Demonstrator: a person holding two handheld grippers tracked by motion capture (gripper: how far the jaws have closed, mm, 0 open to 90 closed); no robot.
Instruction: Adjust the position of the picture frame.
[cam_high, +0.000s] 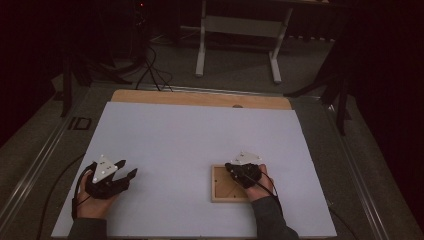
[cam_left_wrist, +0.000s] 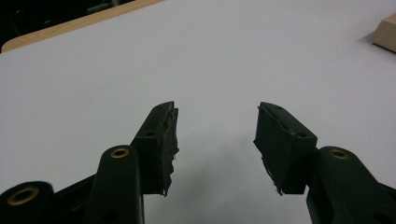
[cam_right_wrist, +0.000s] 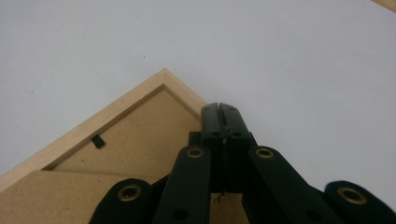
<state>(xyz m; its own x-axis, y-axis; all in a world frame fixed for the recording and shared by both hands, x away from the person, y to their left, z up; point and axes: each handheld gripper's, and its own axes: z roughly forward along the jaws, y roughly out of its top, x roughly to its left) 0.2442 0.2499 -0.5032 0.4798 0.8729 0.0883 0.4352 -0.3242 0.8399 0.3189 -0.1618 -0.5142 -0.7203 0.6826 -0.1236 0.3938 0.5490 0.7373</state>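
High view, wooden frame (cam_high: 222, 184) face-down on white sheet (cam_high: 190, 140), right gripper (cam_high: 231, 167) over it.

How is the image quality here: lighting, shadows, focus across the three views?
High view: dim, dark surroundings, white sheet evenly lit, wooden frame soft. Left gripper view: brighter, left gripper sharp, faint shadow beneath its fingers. Right gripper view: frame and shut right gripper clear, no glare.
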